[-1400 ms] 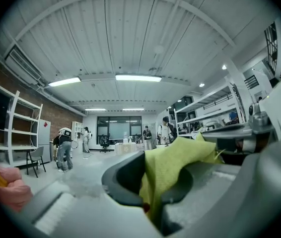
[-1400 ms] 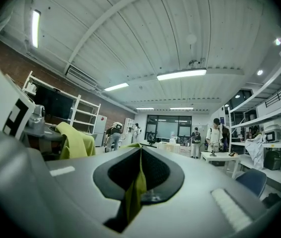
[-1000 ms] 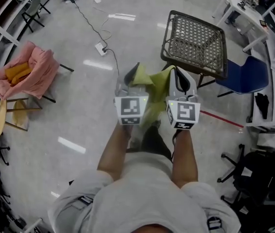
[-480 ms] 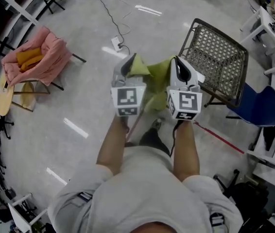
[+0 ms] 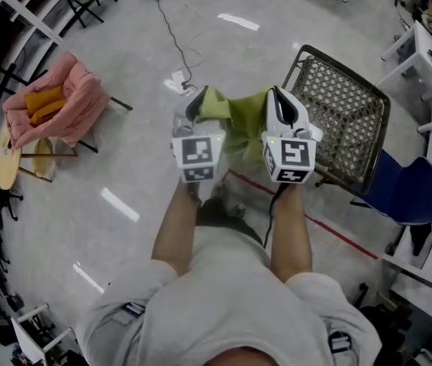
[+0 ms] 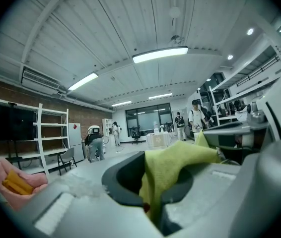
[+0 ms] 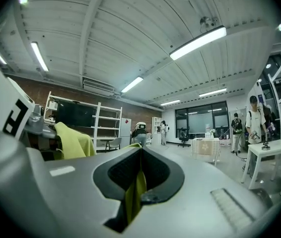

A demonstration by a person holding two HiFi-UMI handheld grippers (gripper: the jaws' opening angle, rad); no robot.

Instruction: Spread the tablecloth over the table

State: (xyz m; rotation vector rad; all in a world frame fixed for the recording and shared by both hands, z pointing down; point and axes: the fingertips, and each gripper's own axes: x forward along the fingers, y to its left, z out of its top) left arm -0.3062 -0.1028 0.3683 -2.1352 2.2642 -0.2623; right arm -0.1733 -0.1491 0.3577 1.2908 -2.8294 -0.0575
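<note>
The yellow-green tablecloth (image 5: 235,120) hangs bunched between both grippers, held out level in front of the person. My left gripper (image 5: 198,105) is shut on one corner of the cloth (image 6: 175,162), which bulges out of the closed jaws. My right gripper (image 5: 281,101) is shut on another edge, seen as a thin yellow strip (image 7: 136,192) pinched between its pads. The table, a dark wire-mesh top on a metal frame (image 5: 346,113), stands just right of the right gripper. In the right gripper view the left gripper's cloth (image 7: 73,140) shows at the left.
A chair draped in pink cloth with orange items (image 5: 56,109) stands far left. A power strip and cable (image 5: 178,78) lie on the floor ahead. A blue chair (image 5: 407,193) and white desks (image 5: 430,44) are on the right. People stand far off in the room (image 6: 195,120).
The person has walked on with both grippers carrying the cloth. The mesh table has come nearer, now right beside the right gripper. Both grips are unchanged.
</note>
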